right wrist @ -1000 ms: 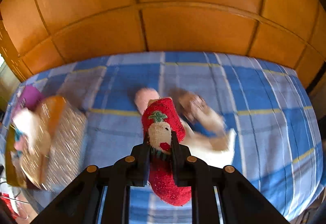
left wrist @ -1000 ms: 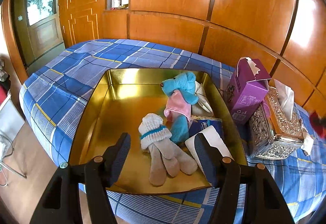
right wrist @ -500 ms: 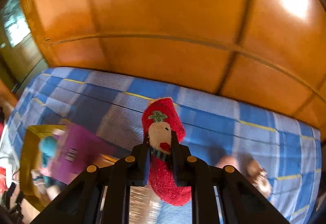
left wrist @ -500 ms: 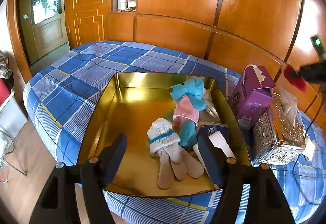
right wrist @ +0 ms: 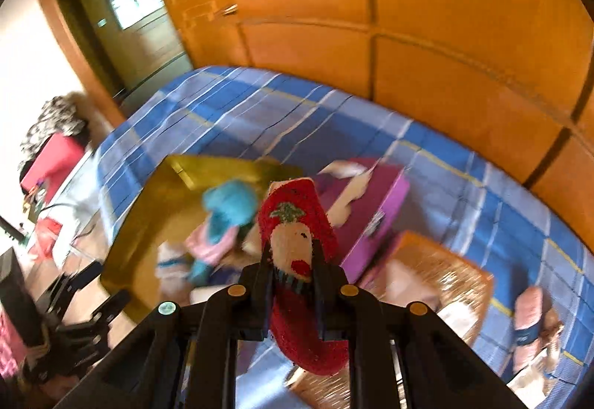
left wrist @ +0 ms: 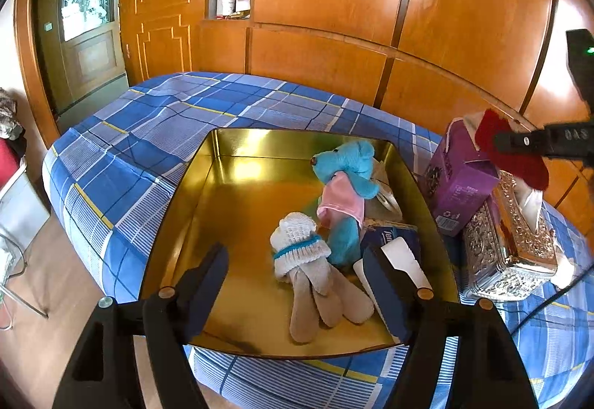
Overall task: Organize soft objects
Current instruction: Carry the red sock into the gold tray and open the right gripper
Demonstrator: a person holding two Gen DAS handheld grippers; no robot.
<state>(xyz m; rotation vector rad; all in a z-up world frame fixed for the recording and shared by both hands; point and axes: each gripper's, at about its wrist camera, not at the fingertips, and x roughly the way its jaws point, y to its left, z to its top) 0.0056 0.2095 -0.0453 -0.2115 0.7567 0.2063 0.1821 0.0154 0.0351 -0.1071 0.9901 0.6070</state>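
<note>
The right gripper (right wrist: pixel 293 271) has its jaws clamped on a fuzzy red sock (right wrist: pixel 297 245) with a small green tree and a pale face knitted into it; the toe sticks up past the fingertips and the rest hangs down between the gripper's arms. This view is smeared by motion. In the left wrist view the same sock shows at 3 o'clock, held above the purple carton (left wrist: pixel 460 178) and the silver tissue box (left wrist: pixel 508 242).

The left gripper (left wrist: pixel 297 282) hangs over the near edge of the gold tray (left wrist: pixel 178 223), which sits on the blue plaid bed (left wrist: pixel 148 134). Its jaws have just been opening and stand wide — no pad touches anything, though the grey-and-white knitted sock pair (left wrist: pixel 315 271) lies in the tray below and between them.

Inside the tray, everything is crowded toward 3 o'clock: the knitted pair at the near middle, a blue plush dog (left wrist: pixel 345 193) in a pink shirt just behind and touching it, and a blue tissue packet (left wrist: pixel 389 234) beside the dog, near the right wall. The tray's left half shows bare metal.

On the bed at 4 o'clock in the right wrist view lies a pink slipper-like item (right wrist: pixel 527 323), too blurred to identify.
</note>
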